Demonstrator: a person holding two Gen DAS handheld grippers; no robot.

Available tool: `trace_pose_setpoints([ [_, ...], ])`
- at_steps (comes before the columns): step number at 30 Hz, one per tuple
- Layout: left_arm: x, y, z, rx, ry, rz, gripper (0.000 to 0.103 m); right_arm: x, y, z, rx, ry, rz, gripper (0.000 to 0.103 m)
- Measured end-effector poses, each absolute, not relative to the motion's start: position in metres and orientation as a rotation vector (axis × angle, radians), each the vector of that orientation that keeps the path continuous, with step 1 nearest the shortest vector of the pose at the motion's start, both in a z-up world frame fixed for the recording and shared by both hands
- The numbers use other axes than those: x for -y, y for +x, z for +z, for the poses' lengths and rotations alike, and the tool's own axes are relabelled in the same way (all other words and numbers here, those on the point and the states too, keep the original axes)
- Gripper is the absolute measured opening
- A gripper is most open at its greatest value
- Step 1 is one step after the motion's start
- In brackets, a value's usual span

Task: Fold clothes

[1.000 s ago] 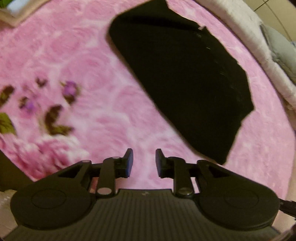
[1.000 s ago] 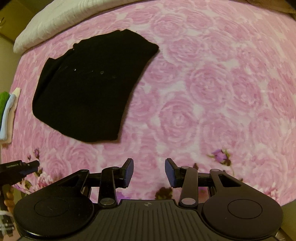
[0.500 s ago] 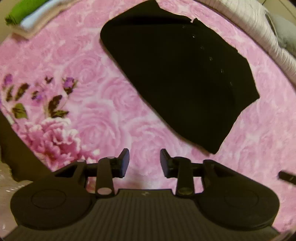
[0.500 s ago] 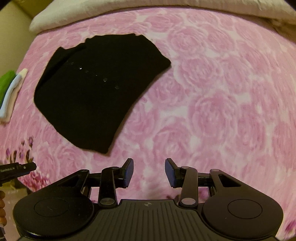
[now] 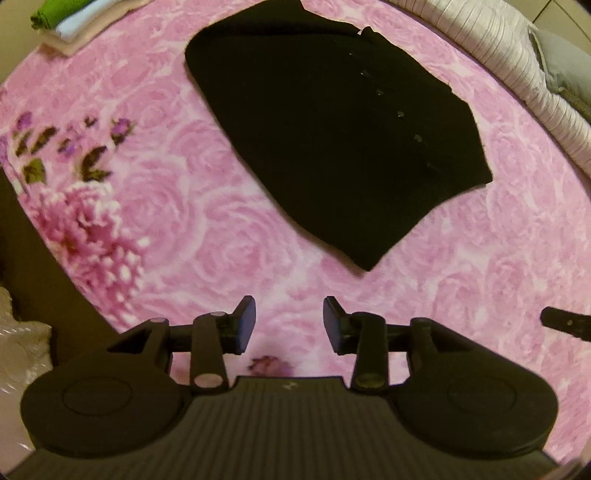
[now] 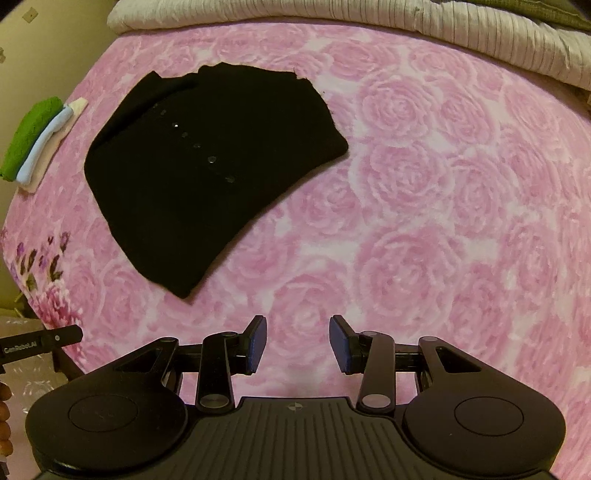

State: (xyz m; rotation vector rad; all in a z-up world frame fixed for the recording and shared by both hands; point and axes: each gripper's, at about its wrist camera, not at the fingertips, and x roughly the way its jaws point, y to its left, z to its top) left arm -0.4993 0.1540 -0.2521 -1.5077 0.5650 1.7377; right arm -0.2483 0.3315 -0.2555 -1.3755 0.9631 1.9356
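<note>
A black garment (image 5: pixel 332 133) with a row of small buttons lies folded flat on the pink rose-patterned bedspread (image 5: pixel 166 206). It also shows in the right wrist view (image 6: pixel 207 173), up and to the left. My left gripper (image 5: pixel 289 325) is open and empty, hovering well short of the garment's near corner. My right gripper (image 6: pixel 297 343) is open and empty, off the garment's right side and back from it. A tip of the right gripper shows at the left view's right edge (image 5: pixel 565 323).
A stack of folded cloths, green on pale blue on cream (image 6: pixel 33 140), lies at the bed's left edge, also in the left wrist view (image 5: pixel 62 18). A ribbed beige quilt (image 6: pixel 406 22) runs along the far side of the bed.
Both grippers have drawn back and up from the garment, so it sits farther away and more of the bed shows. The left jaws have opened wider.
</note>
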Motion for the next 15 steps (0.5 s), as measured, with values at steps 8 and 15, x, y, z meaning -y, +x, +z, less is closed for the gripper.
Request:
trace_pose_setpoints([
  [8,-0.144,-0.527,-0.303,-0.102,-1.664,1.682,0.04,-0.369,-0.235,-0.288,-1.031,-1.393,1.864,0.042],
  [15,-0.159,-0.538,-0.358,0.153,-1.788,1.698,0.041,-0.409,-0.235,-0.317,-1.125,-1.387,1.812,0.042],
])
